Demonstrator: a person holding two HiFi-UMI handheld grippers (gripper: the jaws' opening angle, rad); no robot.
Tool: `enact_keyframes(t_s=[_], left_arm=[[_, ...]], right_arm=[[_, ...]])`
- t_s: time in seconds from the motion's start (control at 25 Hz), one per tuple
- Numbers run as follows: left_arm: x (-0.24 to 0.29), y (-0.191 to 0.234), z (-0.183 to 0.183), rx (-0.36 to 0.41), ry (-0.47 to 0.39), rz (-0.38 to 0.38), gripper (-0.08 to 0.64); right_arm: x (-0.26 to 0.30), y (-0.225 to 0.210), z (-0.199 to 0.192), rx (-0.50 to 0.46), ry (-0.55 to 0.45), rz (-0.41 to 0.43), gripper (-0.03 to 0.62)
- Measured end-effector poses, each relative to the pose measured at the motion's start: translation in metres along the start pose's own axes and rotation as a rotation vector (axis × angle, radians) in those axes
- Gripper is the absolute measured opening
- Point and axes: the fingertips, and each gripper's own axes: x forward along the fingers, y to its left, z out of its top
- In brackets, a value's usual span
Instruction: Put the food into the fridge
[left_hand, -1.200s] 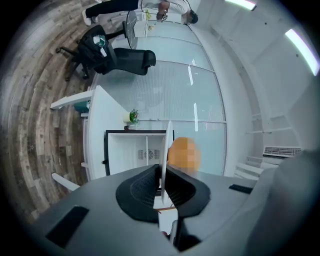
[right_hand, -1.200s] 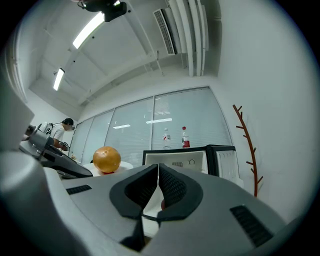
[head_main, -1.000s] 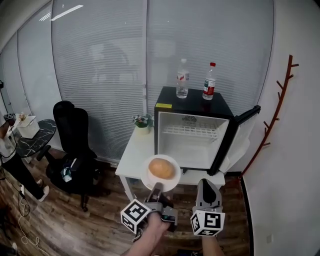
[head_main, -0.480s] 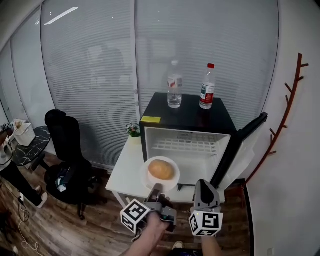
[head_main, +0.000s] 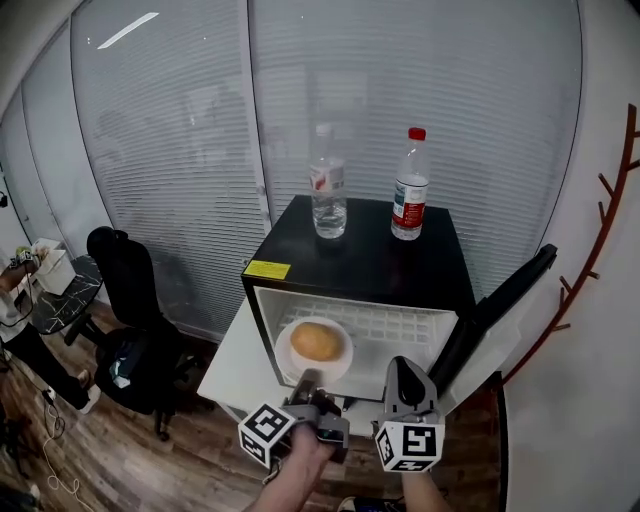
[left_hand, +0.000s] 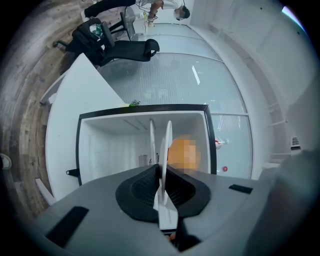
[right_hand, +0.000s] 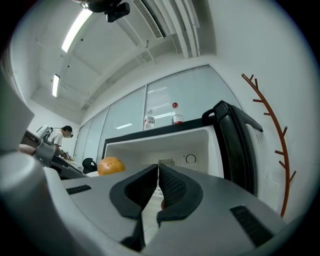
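A white plate (head_main: 315, 350) carries a round orange-brown bun (head_main: 317, 341). My left gripper (head_main: 308, 381) is shut on the plate's near rim and holds it level in front of the open black mini fridge (head_main: 370, 262). In the left gripper view the plate (left_hand: 165, 145) shows edge-on between the closed jaws of the left gripper (left_hand: 161, 186), with the fridge's white inside behind it. My right gripper (head_main: 401, 374) hangs just right of the plate, shut and empty. The right gripper view shows the right gripper (right_hand: 157, 176), the bun (right_hand: 111, 166) and the fridge cavity (right_hand: 200, 150).
The fridge door (head_main: 502, 303) swings open to the right. Two water bottles (head_main: 327, 196) (head_main: 407, 198) stand on the fridge top. A white table (head_main: 228, 366) sits left of the fridge, a black office chair (head_main: 130, 312) further left. A red branch-shaped rack (head_main: 600, 230) hangs on the right wall.
Both grippers and the plate have come closer to the fridge. The plate now sits before the fridge opening rather than over the table. Neither grip has changed.
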Motion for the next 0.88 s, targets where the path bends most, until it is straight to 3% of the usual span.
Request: enact_keyframes(t_s=[0.32,0.88], left_arm=[[0.034,0.014,0.004,-0.016,-0.038,0.035,0.043],[0.082,0.023,0.027,-0.049,0.002,0.045,0.043]], right_arm=[[0.037,-0.006,-0.016,0.011,0.011,0.057,0.028],[0.09,0.002,-0.019,-0.002,0.004,0.029,0.028]])
